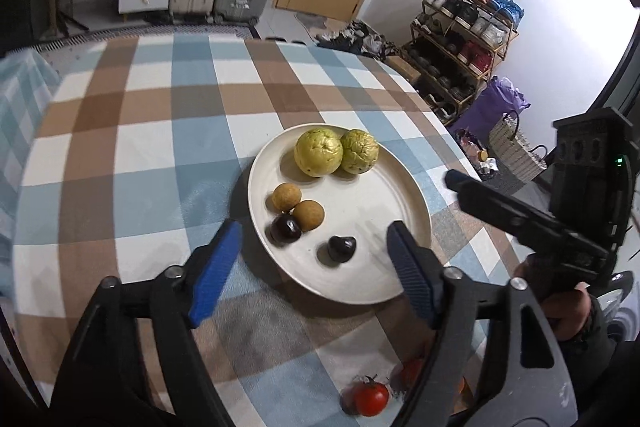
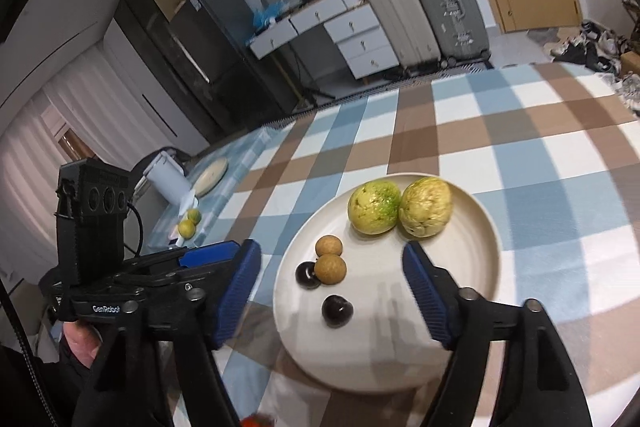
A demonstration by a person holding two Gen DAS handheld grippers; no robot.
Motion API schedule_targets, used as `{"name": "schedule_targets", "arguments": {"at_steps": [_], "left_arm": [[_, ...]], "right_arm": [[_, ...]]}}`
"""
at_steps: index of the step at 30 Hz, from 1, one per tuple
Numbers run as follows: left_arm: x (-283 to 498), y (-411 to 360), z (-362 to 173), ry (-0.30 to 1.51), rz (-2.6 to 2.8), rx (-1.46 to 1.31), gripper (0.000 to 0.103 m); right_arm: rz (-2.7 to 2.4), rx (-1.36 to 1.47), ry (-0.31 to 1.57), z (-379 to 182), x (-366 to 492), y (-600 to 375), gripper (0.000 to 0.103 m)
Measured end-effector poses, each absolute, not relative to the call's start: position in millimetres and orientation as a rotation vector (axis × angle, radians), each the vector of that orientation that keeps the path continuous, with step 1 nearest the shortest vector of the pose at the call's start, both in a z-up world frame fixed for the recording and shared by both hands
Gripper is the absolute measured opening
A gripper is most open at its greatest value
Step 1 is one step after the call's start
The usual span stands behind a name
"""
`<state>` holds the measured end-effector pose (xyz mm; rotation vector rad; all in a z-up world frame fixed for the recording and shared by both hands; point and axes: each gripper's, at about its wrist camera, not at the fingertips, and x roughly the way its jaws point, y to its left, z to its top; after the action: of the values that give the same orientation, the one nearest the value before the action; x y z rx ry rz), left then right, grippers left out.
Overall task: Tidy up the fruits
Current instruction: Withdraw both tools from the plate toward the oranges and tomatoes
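A cream plate (image 1: 360, 203) on the checked cloth holds two yellow-green guavas (image 1: 319, 152), two brown longans (image 1: 286, 197) and two dark cherries (image 1: 342, 248). My left gripper (image 1: 315, 229) hovers over the plate's near edge, open, its blue pads touching nothing. Two red tomatoes (image 1: 371, 398) lie on the cloth below it, one half hidden by a finger. In the right wrist view my right gripper (image 2: 332, 249) is open above the same plate (image 2: 460, 267), with the cherries (image 2: 337, 311) and longans (image 2: 330, 269) beneath the gap. Neither gripper holds anything.
The table edge curves away on the right, with a shoe rack (image 1: 460, 39) and bags beyond it. To the left, a lower surface carries two small yellow-green fruits (image 2: 189, 223), a white container (image 2: 168, 179) and a round board (image 2: 212, 171). Suitcases (image 2: 444, 7) stand at the back.
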<state>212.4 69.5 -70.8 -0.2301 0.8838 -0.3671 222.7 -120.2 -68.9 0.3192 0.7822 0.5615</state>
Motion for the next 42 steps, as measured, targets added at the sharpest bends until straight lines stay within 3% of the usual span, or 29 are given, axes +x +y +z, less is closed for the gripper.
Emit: {"name": "schedule_targets", "arguments": {"at_steps": [4,11,13,29,42], "left_arm": [[185.8,59.7,-52.1,0.824,-0.332,-0.17,0.083],[148.0,47.2,-29.9,0.758,-0.323,-0.127,0.094],[138.0,43.4,-26.0,0.751,-0.309,-0.114,0.101],[54.5,33.4,-43.1,0.668,-0.197,-0.077,0.102],[36.1,44.5,-69.5,0.687,-0.145,-0.105,0.102]], "right_arm": [[0.549,0.304,0.727,-53.0,197.0,-127.1,0.094],[0.53,0.286,0.666,-34.6,154.3,-134.1,0.101],[0.52,0.273,0.651,-30.9,144.0,-135.0,0.101],[0.491,0.195,0.576,-29.2,50.8,-137.6,0.103],[0.493,0.217,0.73,-82.8,17.8,-138.5,0.103]]}}
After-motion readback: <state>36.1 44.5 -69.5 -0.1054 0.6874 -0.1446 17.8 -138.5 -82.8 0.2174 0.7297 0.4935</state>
